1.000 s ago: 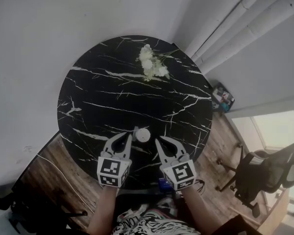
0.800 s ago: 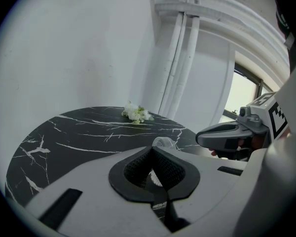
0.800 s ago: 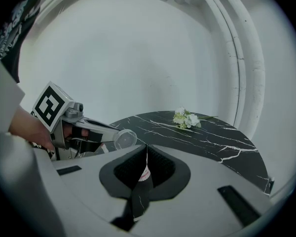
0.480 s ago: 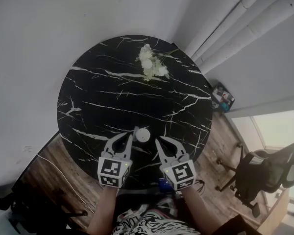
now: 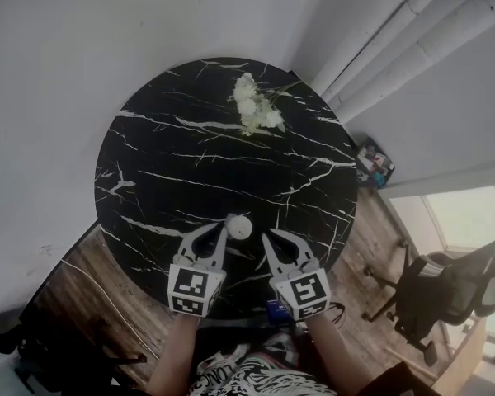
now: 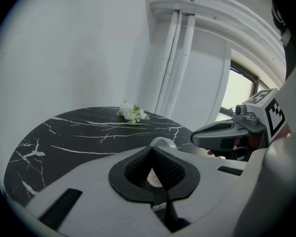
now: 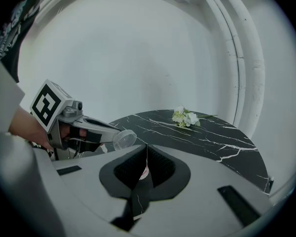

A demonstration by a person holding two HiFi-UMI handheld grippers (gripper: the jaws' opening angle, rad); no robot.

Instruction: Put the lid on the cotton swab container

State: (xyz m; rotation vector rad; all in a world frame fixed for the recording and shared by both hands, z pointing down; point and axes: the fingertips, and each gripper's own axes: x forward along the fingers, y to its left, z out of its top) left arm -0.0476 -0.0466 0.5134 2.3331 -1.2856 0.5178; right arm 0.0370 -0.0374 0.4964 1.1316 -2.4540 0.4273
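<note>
Lid (image 7: 125, 138) not yet on: left gripper (image 5: 224, 228) pinches it beside the container (image 5: 241, 227) at the table's (image 5: 190, 155) 6 o'clock; right gripper (image 5: 266, 238) pressed together, empty.

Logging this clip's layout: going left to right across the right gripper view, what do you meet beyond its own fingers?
Left gripper with its marker cube → small clear round plastic lid at its fingers → bunch of white flowers on the round black marble table.
</note>
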